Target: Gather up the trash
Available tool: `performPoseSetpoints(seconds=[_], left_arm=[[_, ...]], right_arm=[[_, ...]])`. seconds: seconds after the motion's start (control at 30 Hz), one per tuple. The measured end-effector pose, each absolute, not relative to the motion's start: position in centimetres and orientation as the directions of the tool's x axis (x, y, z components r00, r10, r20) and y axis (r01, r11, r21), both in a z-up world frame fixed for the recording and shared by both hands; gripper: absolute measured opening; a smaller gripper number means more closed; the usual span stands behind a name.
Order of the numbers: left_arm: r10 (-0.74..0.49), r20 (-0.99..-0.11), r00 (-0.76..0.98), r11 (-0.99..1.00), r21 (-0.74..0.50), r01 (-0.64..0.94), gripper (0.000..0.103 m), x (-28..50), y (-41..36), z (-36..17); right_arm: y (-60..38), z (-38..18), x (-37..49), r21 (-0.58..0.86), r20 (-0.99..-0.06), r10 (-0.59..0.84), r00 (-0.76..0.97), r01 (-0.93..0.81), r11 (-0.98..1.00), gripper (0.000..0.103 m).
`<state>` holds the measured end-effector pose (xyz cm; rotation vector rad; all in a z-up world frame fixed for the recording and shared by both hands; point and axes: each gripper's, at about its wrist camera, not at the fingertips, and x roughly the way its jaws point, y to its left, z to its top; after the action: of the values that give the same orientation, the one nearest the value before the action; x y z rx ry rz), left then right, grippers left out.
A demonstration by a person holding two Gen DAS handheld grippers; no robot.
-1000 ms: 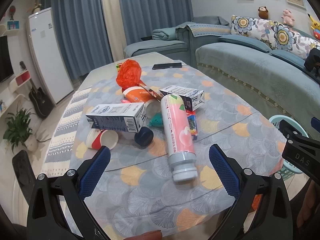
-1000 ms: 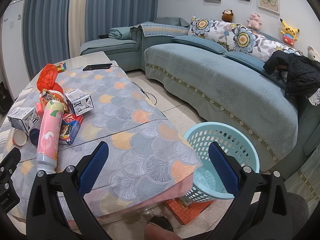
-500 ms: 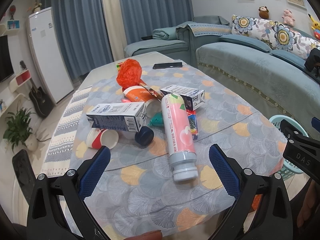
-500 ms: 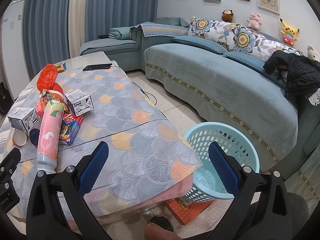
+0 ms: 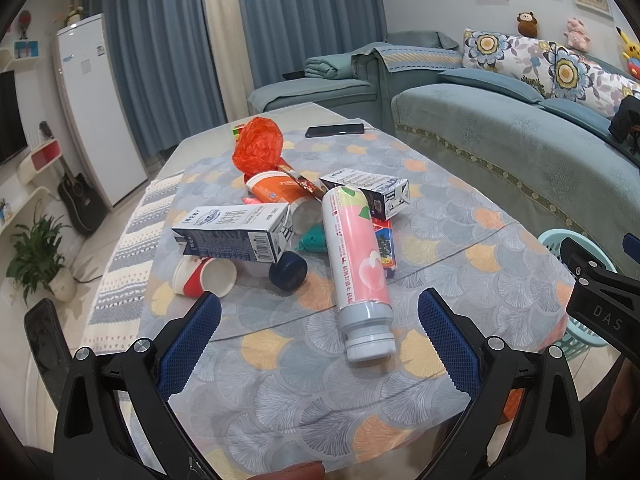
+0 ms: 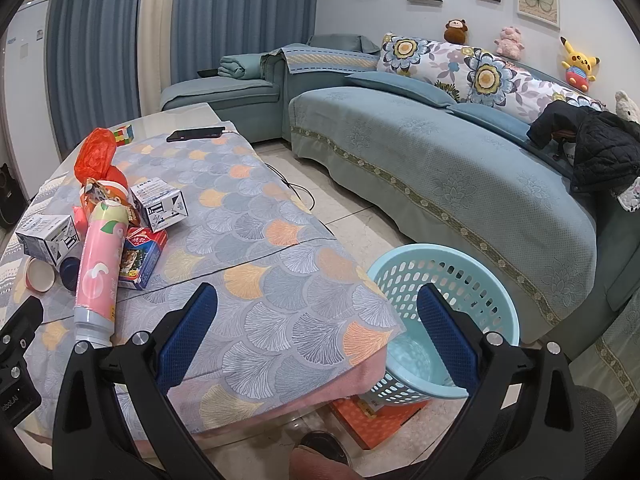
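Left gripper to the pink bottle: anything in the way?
Nothing visible. The left gripper is open and the pink bottle lies on its side straight ahead, grey cap end toward it, with only bare tablecloth between. The dark blue cap and the red box flank the bottle further back.

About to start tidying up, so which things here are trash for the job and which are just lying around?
Job: pink bottle, two milk cartons, paper cup, orange bag, blue basket.
Lying about: phone, puzzle cube, black jacket.
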<state>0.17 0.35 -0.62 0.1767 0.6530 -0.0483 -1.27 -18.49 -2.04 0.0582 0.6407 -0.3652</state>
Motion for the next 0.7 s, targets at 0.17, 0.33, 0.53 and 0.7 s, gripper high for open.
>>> performPoseSetpoints(seconds=[0.17, 0.33, 0.53, 0.7], left_arm=[[0.011, -0.608, 0.793, 0.984, 0.148, 0.100, 0.096, 0.15, 0.41, -0.69], [0.011, -0.609, 0.793, 0.984, 0.148, 0.100, 0.096, 0.16, 0.47, -0.72], [0.011, -0.610, 0.793, 0.984, 0.148, 0.101, 0.096, 0.13, 0.51, -0.77], [0.011, -0.609, 0.793, 0.984, 0.148, 0.100, 0.096, 0.11, 0.56, -0.81]], right_arm=[[-18.51, -2.05, -1.28, -0.058, -0.594, -0.315, 0.740, 0.351, 0.935, 0.095], [-18.53, -2.06, -1.28, -0.058, -0.594, -0.315, 0.740, 0.351, 0.935, 0.095], [-18.53, -2.08, -1.29, -0.058, -0.594, -0.314, 0.740, 0.350, 0.935, 0.095], [-18.53, -2.10, -1.29, -0.058, -0.594, -0.314, 0.740, 0.350, 0.935, 0.095]])
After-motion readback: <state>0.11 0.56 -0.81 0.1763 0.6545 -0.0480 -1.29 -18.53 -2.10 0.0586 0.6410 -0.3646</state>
